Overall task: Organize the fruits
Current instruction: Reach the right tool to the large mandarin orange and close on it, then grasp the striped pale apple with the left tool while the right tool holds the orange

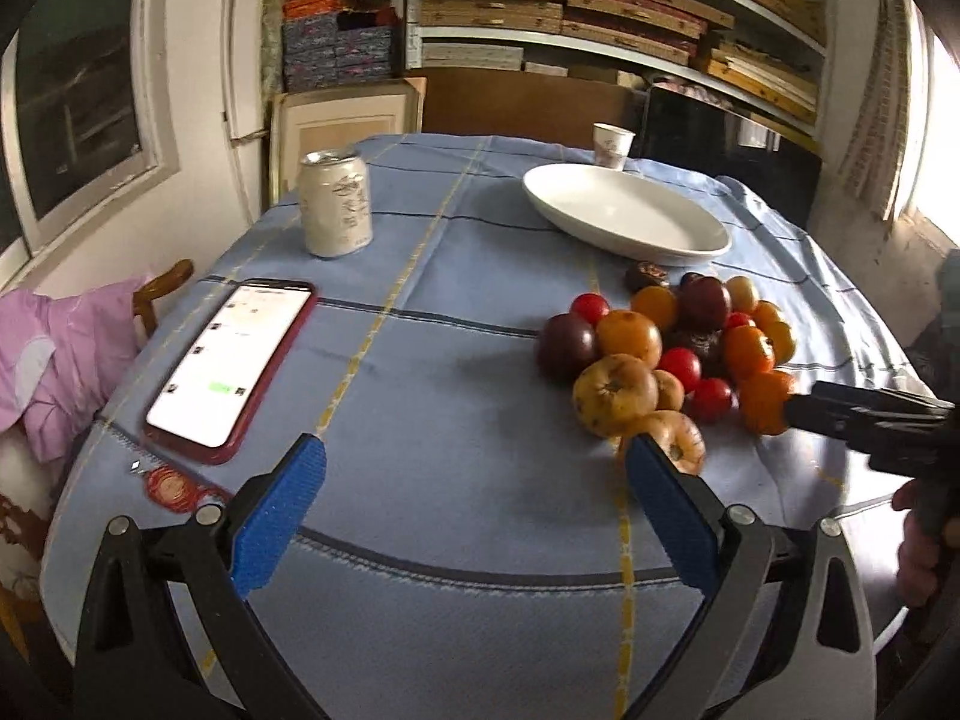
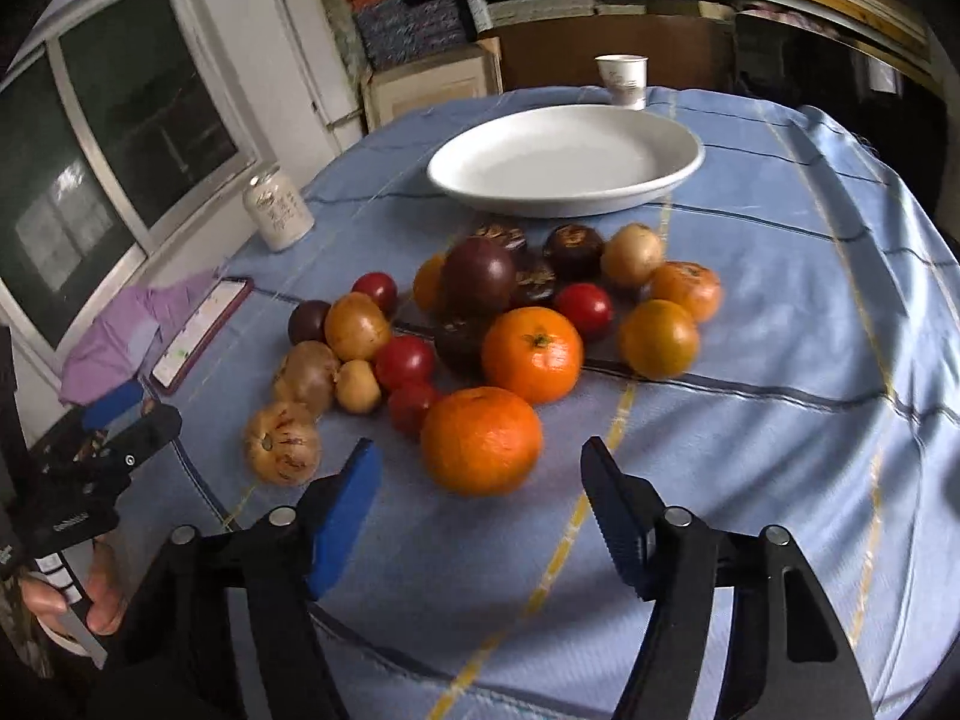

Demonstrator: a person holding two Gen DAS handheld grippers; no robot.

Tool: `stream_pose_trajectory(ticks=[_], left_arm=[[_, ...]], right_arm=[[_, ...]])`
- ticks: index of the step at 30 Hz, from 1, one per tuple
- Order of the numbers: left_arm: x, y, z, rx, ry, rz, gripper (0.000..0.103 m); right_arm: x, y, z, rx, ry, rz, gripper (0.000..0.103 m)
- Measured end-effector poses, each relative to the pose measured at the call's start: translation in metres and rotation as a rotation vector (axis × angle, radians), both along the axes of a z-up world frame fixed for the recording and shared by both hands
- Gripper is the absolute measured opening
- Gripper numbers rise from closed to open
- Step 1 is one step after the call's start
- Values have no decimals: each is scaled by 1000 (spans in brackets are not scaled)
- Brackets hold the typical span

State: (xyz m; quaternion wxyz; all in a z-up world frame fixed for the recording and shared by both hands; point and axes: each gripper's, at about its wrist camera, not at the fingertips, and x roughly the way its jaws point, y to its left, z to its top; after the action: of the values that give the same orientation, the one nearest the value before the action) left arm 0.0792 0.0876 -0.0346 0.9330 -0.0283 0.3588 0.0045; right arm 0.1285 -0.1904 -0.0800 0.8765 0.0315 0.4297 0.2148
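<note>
Right gripper [image 2: 480,480], fingers spread (holding nothing), faces the nearest round orange mandarin [image 2: 481,441] — best straddled squarely, squeezed gently, then carried to the empty white oval plate [image 2: 660,180].

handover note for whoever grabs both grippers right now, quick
Left gripper: open, holding nothing, low over the blue cloth beside the pile.
Right gripper: open, holding nothing, fingers either side of the nearest orange, not closed on it.
Fruit pile all on the cloth, in front of the white plate.
Done: nothing moved to the plate.
Left: likely every fruit, starting with that orange.
</note>
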Motion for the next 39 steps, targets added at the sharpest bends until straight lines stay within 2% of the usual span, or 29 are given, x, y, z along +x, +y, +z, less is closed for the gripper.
stream_pose_trajectory(ticks=[6, 8, 10, 11, 14, 17, 21, 22, 25, 32, 33, 34, 39], left_arm=[[13, -16, -7, 31, 32, -63, 98], [17, -20, -12, 30, 52, -75, 98], [21, -24, -17, 34, 73, -85, 98], [22, -26, -19, 33, 83, -94, 98], [24, -35, -21, 34, 94, -129, 98], [25, -45, -22, 26, 101, -163, 98], [32, -60, -24, 10, 126, -195, 98], [34, -63, -25, 13, 134, -195, 97], [41, -69, -31, -4, 178, -204, 76], [50, -76, -37, -7, 217, -185, 73], [51, -78, -37, -4, 221, -183, 69], [52, -79, -38, -7, 231, -185, 60], [54, -81, -39, -13, 241, -173, 53]], right_arm=[[13, 10, -10, -48, 32, 11, 67], [17, 12, -14, -53, 44, 16, 62], [20, 11, -18, -46, 66, 24, 51], [21, 9, -20, -17, 80, 40, 48], [18, 4, -18, 9, 69, 46, 48], [14, -12, -15, 82, 61, 38, 48], [8, -33, -15, 88, 43, -3, 48], [6, -37, -16, 101, 45, -8, 48], [7, -45, -19, 120, 49, -19, 48], [7, -50, -24, 164, 52, 2, 48], [8, -49, -24, 164, 52, 5, 48], [8, -50, -24, 167, 52, 8, 48], [6, -53, -23, 193, 47, 20, 48]])
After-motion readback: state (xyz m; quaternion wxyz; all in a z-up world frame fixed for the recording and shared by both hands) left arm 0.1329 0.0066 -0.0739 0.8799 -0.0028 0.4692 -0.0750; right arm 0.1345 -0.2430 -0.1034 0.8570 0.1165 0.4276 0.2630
